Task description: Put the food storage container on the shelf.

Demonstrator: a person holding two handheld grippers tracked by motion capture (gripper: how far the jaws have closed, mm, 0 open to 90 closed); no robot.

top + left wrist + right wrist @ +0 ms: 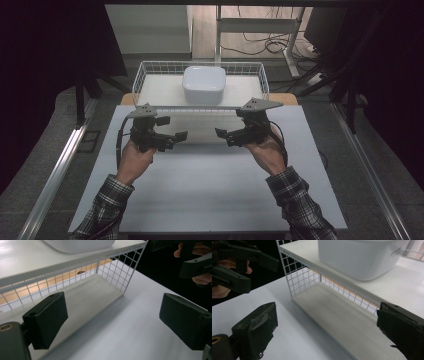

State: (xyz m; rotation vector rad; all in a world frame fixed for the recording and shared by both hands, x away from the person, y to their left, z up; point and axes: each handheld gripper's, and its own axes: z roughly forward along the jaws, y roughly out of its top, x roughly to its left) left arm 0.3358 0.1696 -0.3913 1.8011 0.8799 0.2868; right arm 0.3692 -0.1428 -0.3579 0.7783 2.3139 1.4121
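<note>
Both grippers (176, 136) (220, 133) face inward, fingers apart

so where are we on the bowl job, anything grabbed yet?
Nothing looks done: the white bowl sits on the top shelf of the wire rack, untouched. In hand: left tongs and right tongs are both open and empty, hovering over the table before the rack. Left, probably: reach, grasp, move the bowl.

Grey carpet floor (45, 165), tangled cables (260, 45) and a metal desk frame (292, 35) beyond
</note>
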